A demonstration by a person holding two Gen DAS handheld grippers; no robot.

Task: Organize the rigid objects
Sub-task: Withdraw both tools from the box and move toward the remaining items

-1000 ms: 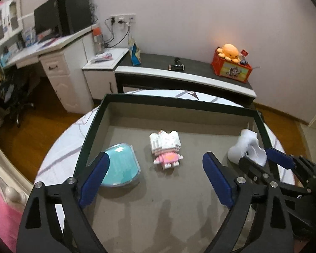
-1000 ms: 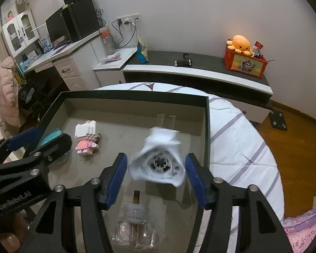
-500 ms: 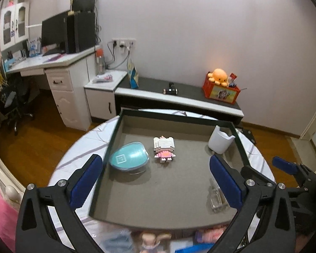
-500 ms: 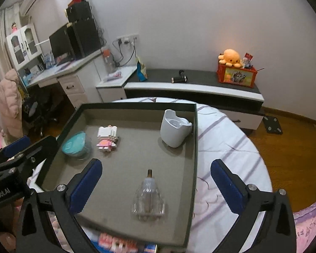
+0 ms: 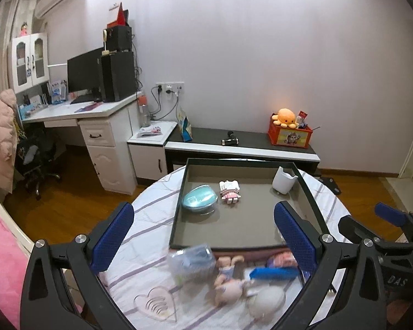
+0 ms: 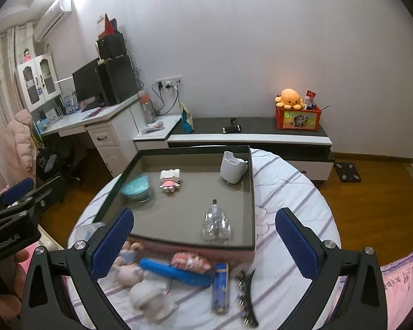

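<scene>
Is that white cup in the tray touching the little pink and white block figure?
Apart. In the right wrist view, bare grey tray floor shows plainly between the white cup and the block figure.

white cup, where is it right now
The white cup stands in the tray's far right corner in both views, beyond the clear bottle.

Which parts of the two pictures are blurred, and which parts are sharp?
Left wrist view: the toys on the cloth before the tray are smeared, notably the blue comb; the white cup in the tray and the room behind look sharp. Right wrist view: the same near items blur, the clear bottle slightly; the hair clip is fairly sharp. Both views bend straight lines at the edges.
</scene>
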